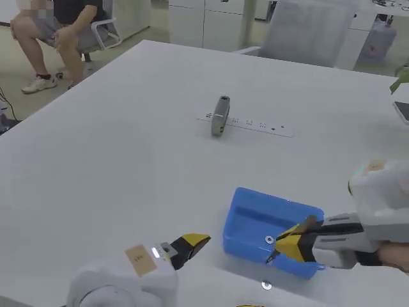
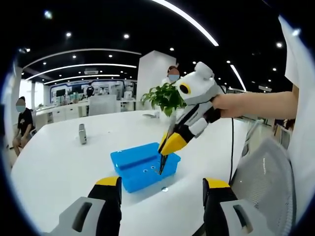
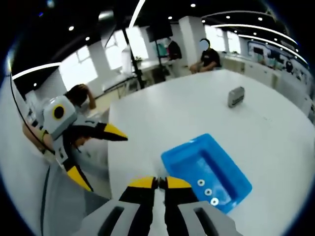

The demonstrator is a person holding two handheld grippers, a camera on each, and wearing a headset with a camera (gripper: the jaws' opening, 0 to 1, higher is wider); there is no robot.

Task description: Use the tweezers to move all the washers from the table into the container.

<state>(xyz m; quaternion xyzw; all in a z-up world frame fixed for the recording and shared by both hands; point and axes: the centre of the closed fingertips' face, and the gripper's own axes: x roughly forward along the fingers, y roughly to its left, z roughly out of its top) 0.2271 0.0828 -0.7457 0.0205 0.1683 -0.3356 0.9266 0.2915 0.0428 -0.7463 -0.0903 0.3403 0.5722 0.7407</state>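
A blue container point(image 1: 246, 217) stands near the table's front edge, with three small washers point(image 3: 207, 191) lying in it. One more washer point(image 1: 266, 285) lies on the table just in front of it. My right gripper point(image 1: 299, 238) is shut on dark tweezers point(image 2: 162, 164). Their tips point down over the container's near wall. In the right gripper view its jaws point(image 3: 158, 183) are pressed together. My left gripper point(image 1: 195, 244) hovers left of the container, and its jaws point(image 2: 163, 183) stand wide apart with nothing between them.
A white power strip point(image 1: 259, 125) with a grey adapter point(image 1: 220, 115) lies at mid-table. A person sits on a chair point(image 1: 57, 29) beyond the far left corner. An office chair point(image 1: 300, 32) stands behind the table. A potted plant point(image 2: 165, 96) is at the far right edge.
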